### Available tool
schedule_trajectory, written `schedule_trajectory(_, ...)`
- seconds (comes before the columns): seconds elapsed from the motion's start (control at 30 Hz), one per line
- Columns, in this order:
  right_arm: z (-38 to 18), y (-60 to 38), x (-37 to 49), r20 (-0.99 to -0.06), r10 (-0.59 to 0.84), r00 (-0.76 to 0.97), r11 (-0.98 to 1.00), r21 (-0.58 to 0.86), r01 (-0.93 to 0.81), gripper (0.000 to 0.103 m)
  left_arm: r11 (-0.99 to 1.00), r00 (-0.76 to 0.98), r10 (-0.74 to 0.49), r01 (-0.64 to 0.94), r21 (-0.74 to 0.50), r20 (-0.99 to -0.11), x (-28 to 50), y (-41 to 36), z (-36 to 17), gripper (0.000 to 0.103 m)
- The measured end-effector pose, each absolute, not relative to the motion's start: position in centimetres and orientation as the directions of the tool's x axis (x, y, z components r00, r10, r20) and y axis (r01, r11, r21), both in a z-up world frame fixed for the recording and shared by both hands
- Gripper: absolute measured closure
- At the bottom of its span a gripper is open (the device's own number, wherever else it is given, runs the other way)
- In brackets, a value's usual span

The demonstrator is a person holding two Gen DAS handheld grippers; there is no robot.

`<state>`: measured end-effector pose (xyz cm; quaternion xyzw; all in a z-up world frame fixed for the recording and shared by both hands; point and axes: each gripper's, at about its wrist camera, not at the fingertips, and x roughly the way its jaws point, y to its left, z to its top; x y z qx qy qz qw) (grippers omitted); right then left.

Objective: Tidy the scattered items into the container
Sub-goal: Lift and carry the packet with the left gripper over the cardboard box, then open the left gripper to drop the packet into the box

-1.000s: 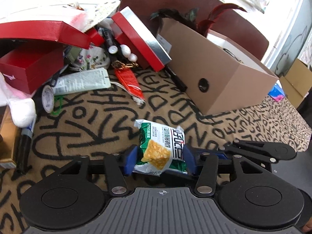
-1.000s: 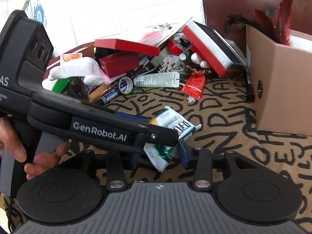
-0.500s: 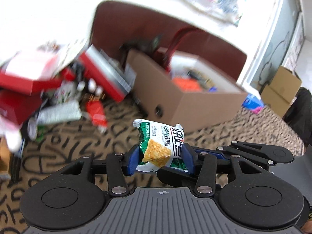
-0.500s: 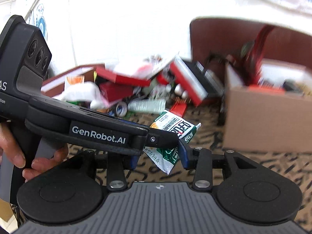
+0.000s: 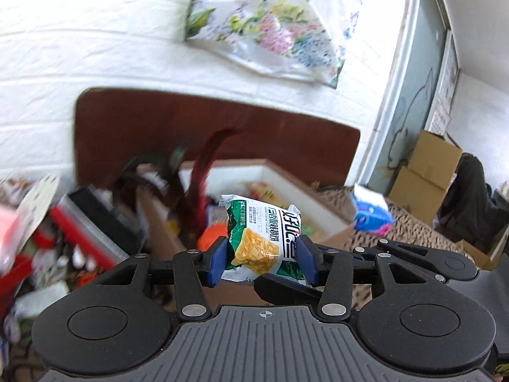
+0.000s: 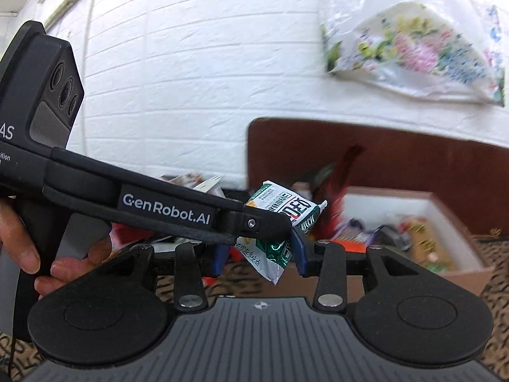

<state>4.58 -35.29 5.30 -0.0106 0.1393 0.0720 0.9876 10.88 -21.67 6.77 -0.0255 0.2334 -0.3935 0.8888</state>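
Both tools (image 5: 262, 259) (image 6: 259, 254) rose w/ snack packs (image 5: 264, 238) (image 6: 280, 222) clamped, patterned cloth (image 5: 397, 232) below, brick wall (image 6: 191, 79) behind.

Both wrist views toward box (image 5: 331, 216) (shared)

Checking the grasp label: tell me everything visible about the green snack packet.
The green snack packet is a glossy, crinkled plastic pouch, green and white with black lettering and a picture of a yellow cracker. It is sealed and looks puffed. It stands tilted in the air in front of the open cardboard box, pinched by both grippers; blue fingers press its sides.
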Motion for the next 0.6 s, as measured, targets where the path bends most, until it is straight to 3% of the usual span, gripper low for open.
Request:
schedule_trajectory(0.2,6.3,-39.7,7.9,-0.285,0.103,0.953,0.994,0.000,-0.108,0.055,0.672,0.568,-0.724,0.710,-0.212,-0.392,14.2,-26.6,7.6,0.043)
schedule_trajectory(0.6,5.7,-46.1,16.5,-0.373,0.094,0.923,0.995,-0.005,-0.103,0.054,0.700,0.545,-0.696,0.661,-0.271,-0.468,23.9,-33.5,6.2,0.042)
